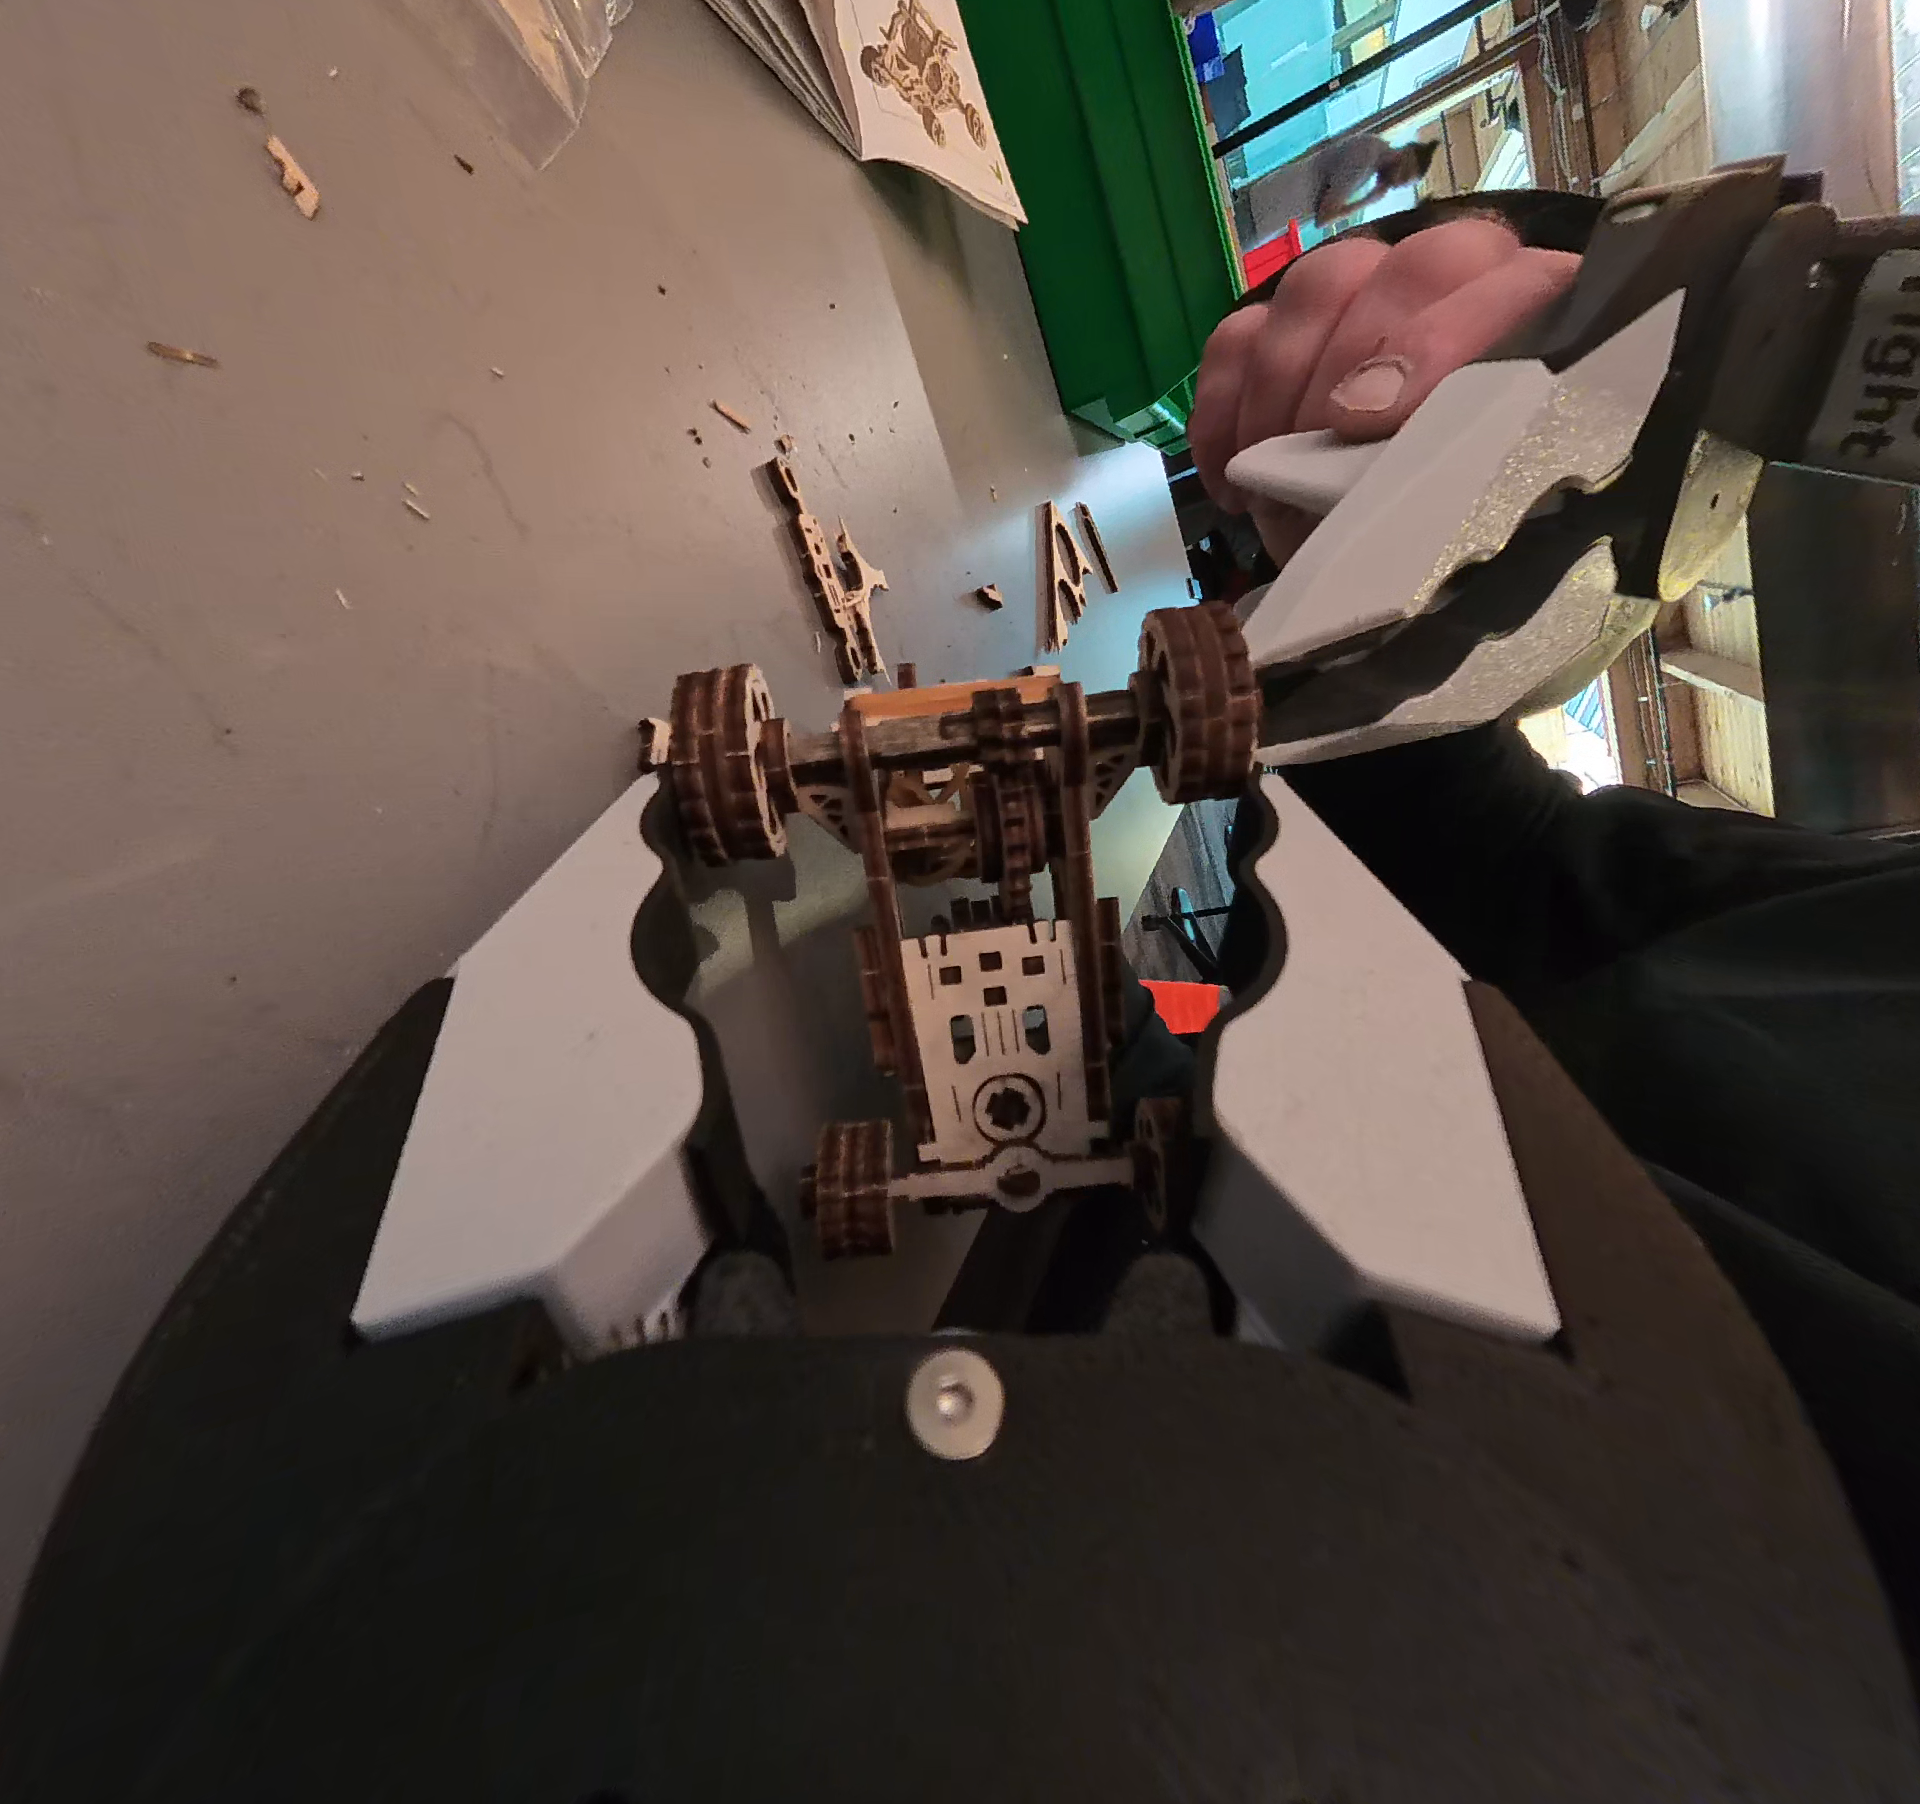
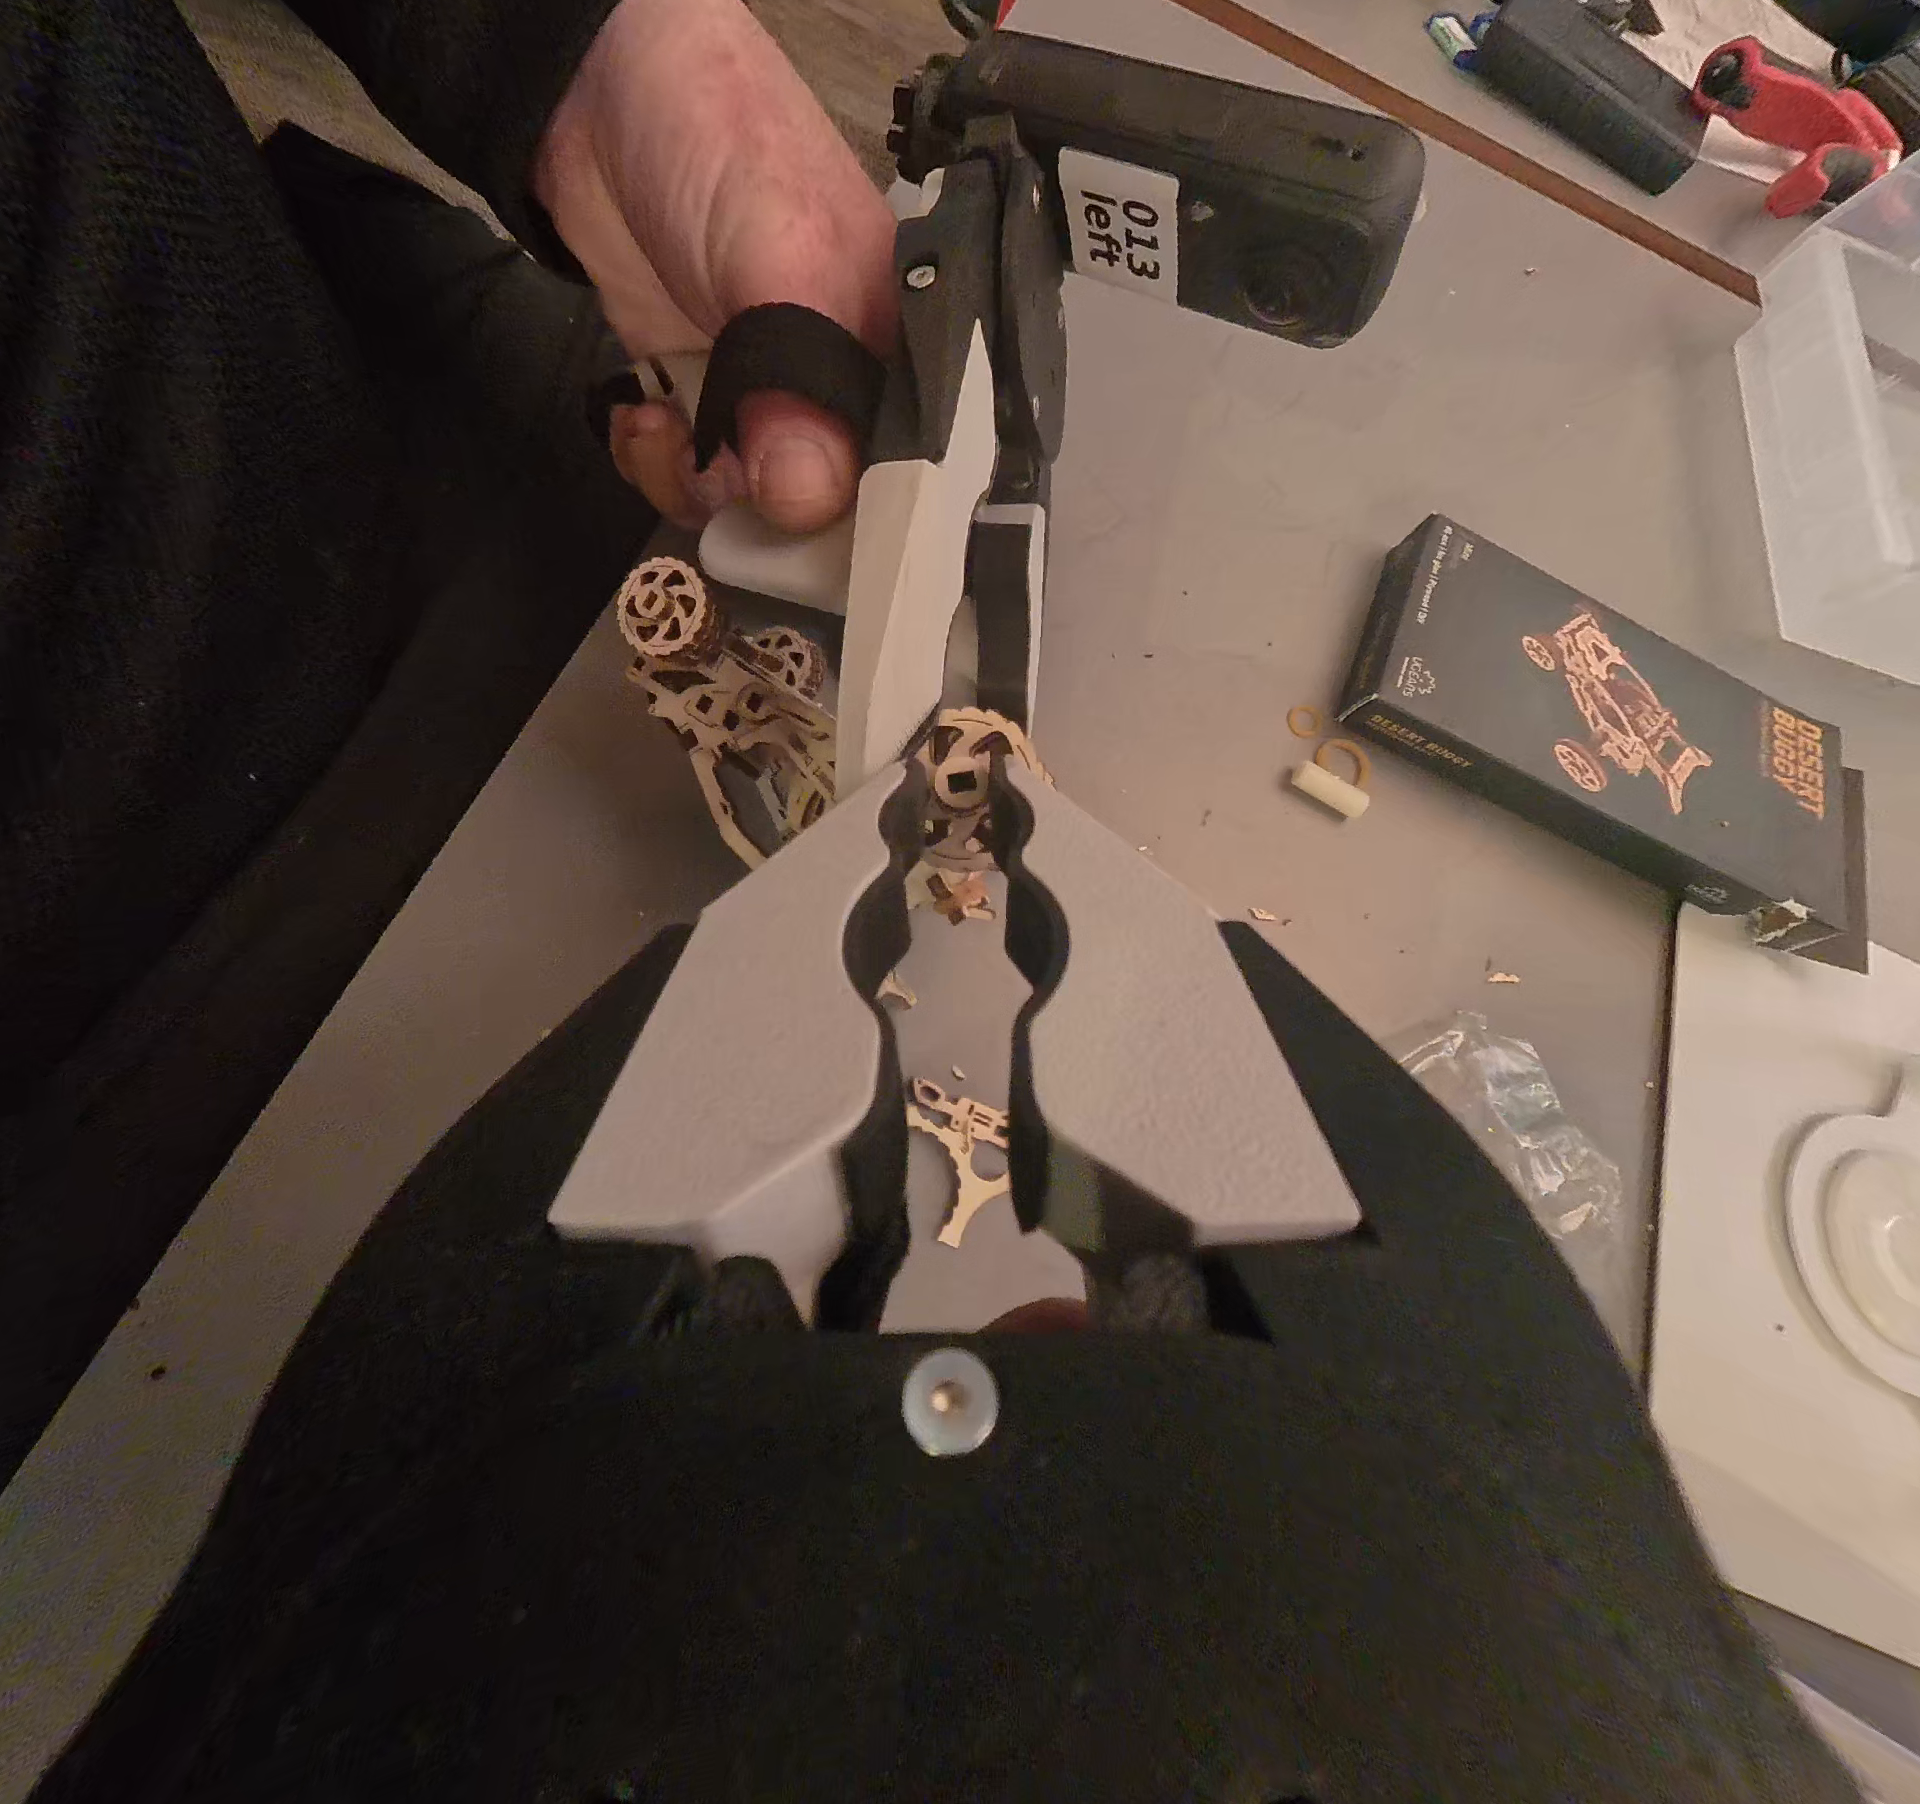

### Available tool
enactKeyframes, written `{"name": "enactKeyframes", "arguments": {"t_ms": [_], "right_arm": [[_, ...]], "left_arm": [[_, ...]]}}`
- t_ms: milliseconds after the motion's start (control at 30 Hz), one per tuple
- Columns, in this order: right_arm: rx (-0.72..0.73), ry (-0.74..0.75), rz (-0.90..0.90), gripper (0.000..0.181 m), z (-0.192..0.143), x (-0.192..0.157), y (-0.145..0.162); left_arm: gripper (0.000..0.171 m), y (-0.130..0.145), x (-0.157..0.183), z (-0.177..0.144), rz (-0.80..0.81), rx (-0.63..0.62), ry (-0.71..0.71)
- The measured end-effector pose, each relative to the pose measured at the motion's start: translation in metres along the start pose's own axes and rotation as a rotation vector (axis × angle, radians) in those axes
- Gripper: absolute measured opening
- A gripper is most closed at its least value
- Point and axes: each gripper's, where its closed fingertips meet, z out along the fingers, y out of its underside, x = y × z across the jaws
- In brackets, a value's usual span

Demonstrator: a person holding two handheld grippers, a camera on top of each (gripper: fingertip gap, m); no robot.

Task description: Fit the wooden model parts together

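Two grippers, left gripper (image 1: pixel 956 798) holding buggy (image 1: pixel 977 923), right gripper (image 2: pixel 961 778) pinching wheel (image 2: pixel 961 767)

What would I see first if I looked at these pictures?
First, the small brown wooden buggy model with notched wheels, held between the white fingers of the left gripper above the grey table. Next, the right gripper pinching one of its far wheels from the side. Off to the right on the table lies the black cardboard kit box with a buggy picture.
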Motion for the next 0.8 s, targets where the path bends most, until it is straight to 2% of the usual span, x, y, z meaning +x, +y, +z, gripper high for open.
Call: {"name": "enactKeyframes", "arguments": {"t_ms": [500,800], "right_arm": [[0.065,-0.009,0.058,0.014,-0.004,0.001,-0.002],[0.232,-0.118,0.479,0.021,-0.009,0.013,-0.005]], "left_arm": [[0.100,-0.002,0.000,-0.001,-0.010,0.008,0.011],[0.101,-0.002,0.001,-0.001,-0.002,0.015,0.014]]}}
